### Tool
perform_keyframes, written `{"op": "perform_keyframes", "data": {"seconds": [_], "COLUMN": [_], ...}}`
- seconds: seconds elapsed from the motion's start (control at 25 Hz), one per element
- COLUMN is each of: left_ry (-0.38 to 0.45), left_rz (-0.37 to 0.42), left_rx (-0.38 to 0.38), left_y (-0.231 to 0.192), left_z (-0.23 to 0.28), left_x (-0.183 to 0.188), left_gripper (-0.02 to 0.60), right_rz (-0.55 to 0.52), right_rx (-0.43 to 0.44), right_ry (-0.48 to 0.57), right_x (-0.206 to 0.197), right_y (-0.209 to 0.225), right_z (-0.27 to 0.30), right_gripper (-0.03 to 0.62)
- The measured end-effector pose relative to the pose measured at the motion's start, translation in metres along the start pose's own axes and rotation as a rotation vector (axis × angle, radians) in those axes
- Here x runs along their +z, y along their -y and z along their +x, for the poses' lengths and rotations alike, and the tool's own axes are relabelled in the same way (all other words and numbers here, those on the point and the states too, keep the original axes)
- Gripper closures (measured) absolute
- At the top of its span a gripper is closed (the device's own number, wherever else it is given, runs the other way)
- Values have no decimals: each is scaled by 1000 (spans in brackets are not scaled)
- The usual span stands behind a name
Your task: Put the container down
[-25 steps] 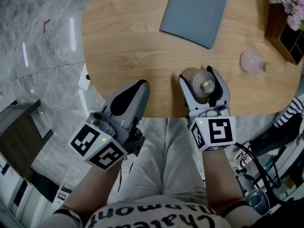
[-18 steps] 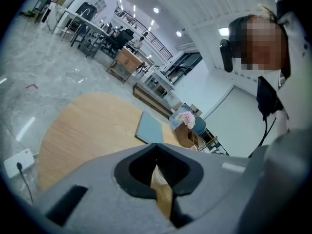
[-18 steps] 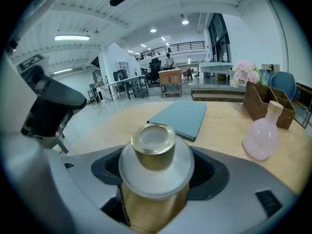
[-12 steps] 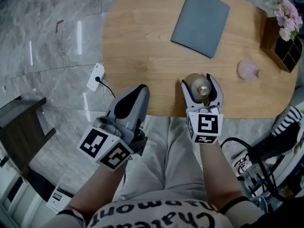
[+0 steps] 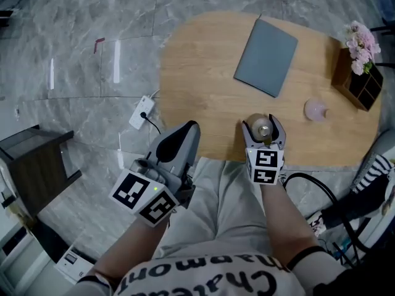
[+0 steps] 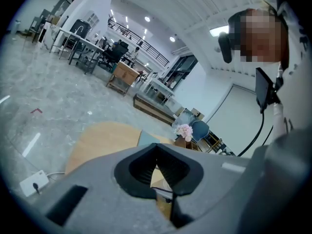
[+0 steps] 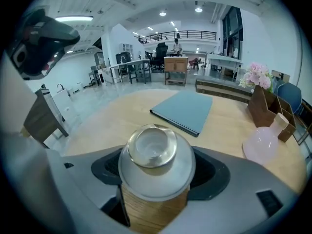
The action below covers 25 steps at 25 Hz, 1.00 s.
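The container [image 5: 262, 128] is a frosted glass bottle with a metal neck and a wooden base [image 7: 155, 165]. My right gripper [image 5: 263, 124] is shut on it, one jaw on each side, over the near edge of the oval wooden table [image 5: 203, 73]. Whether its base rests on the table I cannot tell. In the right gripper view, the gripper [image 7: 156, 179] holds the bottle upright. My left gripper [image 5: 187, 130] is shut and empty, off the table's near left edge above my lap; its pads [image 6: 163, 167] meet.
A grey notebook [image 5: 266, 56] lies at the table's far middle. A pink glass vase [image 5: 315, 110] stands right of the container. A wooden box with pink flowers [image 5: 357, 73] sits at the far right. A power strip [image 5: 142, 111] lies on the marble floor; a dark stool [image 5: 37, 165] stands left.
The head view has pulled back and up, so table and grippers look smaller. The right gripper still holds the container at the table's near edge; the left stays shut.
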<state>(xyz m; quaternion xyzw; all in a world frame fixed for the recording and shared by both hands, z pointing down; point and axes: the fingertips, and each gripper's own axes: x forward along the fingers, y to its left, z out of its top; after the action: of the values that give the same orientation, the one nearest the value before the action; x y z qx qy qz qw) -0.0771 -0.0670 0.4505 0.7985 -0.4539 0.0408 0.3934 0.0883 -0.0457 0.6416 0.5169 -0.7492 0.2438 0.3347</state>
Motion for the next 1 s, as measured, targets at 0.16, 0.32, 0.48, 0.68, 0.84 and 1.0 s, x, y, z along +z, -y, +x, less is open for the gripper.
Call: {"op": "perform_keyframes", "data": {"seconds": [0.16,0.32,0.48,0.68,0.84,1.0], "left_ry": [7,39,-14,-14,-38,-1], "left_rz": [17,5,5,22,-10,82], "left_rx": [1,-18,-101,-156,-210,-336], "left_y": [9,23,44,62,79,116], "left_z": [-9,-19,-23,-46,-62,-64], "left_x": [19,53,75,97,103,131], "left_gripper": [568,568,568,568,568,568], "right_rz": [120,200,234,371,570,669], "right_rx": [69,140,224,303,331,281], "right_ry": [-87,-182,-269,-294,-155,90], "right_x": [-12,-18,-7,33,89,168], "right_y": [-4,-8,-10,0,14,45], "right_z": [3,-11,-44,-104,-161,-201], "right_gripper": [246,244,244,246,247,395]}}
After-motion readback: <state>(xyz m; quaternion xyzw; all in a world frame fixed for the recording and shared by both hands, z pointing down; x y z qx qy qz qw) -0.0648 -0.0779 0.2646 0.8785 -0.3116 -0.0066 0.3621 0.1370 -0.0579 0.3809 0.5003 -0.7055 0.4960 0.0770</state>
